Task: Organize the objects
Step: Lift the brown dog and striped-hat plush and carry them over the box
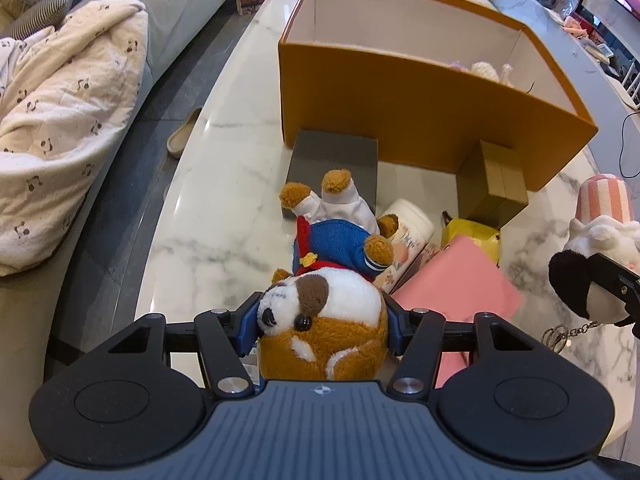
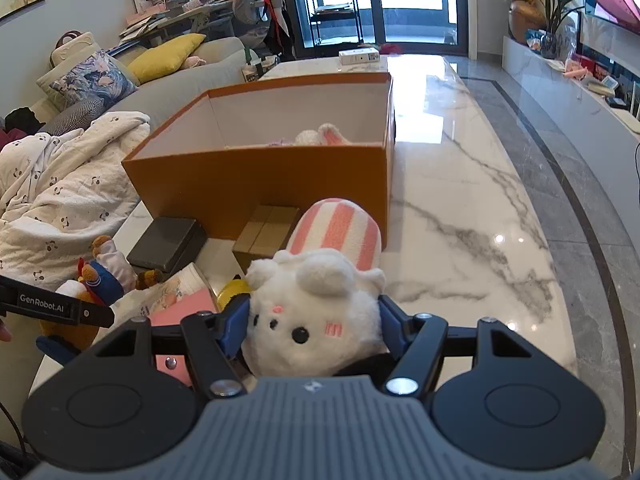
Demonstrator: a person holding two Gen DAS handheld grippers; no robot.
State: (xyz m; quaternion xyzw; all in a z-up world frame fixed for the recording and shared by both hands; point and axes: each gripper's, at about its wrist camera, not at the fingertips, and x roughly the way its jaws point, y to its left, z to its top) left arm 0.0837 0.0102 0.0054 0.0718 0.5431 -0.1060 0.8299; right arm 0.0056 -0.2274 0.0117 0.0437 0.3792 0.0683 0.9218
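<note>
Clamped by the head in the left gripper (image 1: pixel 322 324), a plush dog (image 1: pixel 320 312) hanging over the marble table (image 1: pixel 224 184), and in the right gripper (image 2: pixel 314 326) a white plush rabbit (image 2: pixel 316 320), both near the orange box (image 2: pixel 256 184), just beyond.

Only legible text: "GenRobot.AI", white lettering on the black finger of the left gripper (image 2: pixel 60 309), seen from the right wrist. Script on the white tissue pack (image 1: pixel 408 236) is too blurred to read.
</note>
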